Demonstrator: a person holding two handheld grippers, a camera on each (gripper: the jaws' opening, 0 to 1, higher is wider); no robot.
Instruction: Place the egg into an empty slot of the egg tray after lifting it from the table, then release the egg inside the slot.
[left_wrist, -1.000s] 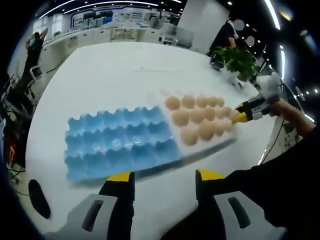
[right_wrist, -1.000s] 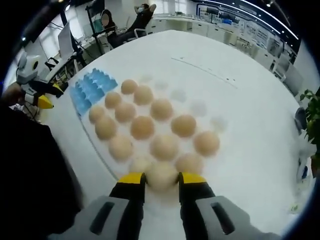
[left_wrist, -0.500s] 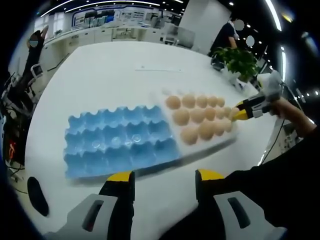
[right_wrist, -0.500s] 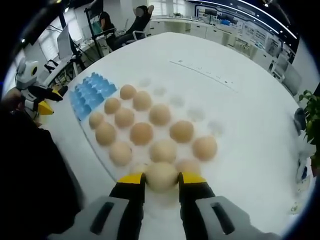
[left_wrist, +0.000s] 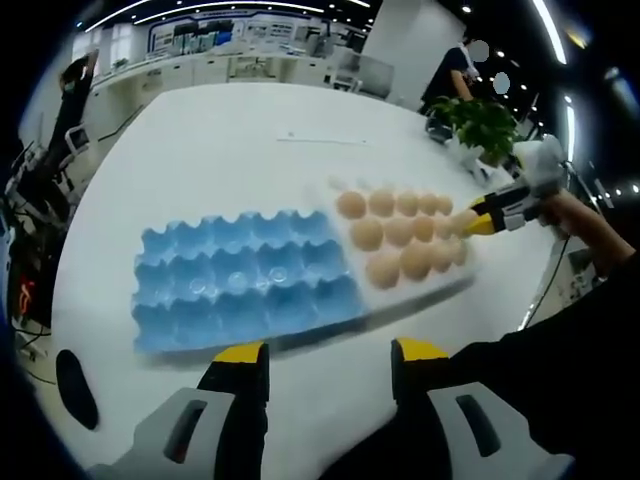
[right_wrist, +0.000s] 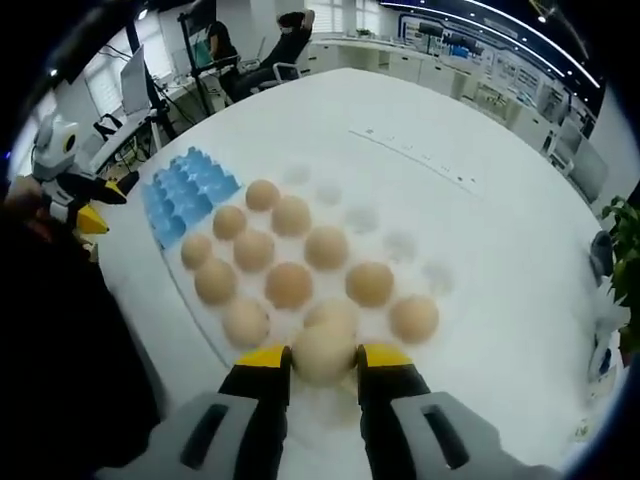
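Note:
My right gripper (right_wrist: 323, 360) is shut on a tan egg (right_wrist: 322, 343), held just over the near end of a clear tray (right_wrist: 400, 245) that carries several tan eggs. A blue egg tray (right_wrist: 185, 190) with empty slots adjoins it at the far left. In the left gripper view the blue egg tray (left_wrist: 240, 280) lies ahead, with the clear tray's eggs (left_wrist: 400, 235) to its right. There the right gripper (left_wrist: 497, 211) holds the egg (left_wrist: 461, 222) at the tray's right end. My left gripper (left_wrist: 325, 372) stands open over the white table, holding nothing.
A white table (left_wrist: 230, 160) carries both trays. A potted plant (left_wrist: 480, 120) stands at its far right corner, with a person (left_wrist: 455, 65) behind it. My dark sleeve (left_wrist: 560, 360) crosses the lower right. Seated people (right_wrist: 255, 45) and desks lie beyond the table.
The right gripper has lifted the egg up off the near end of the clear tray. The left gripper stays about where it was.

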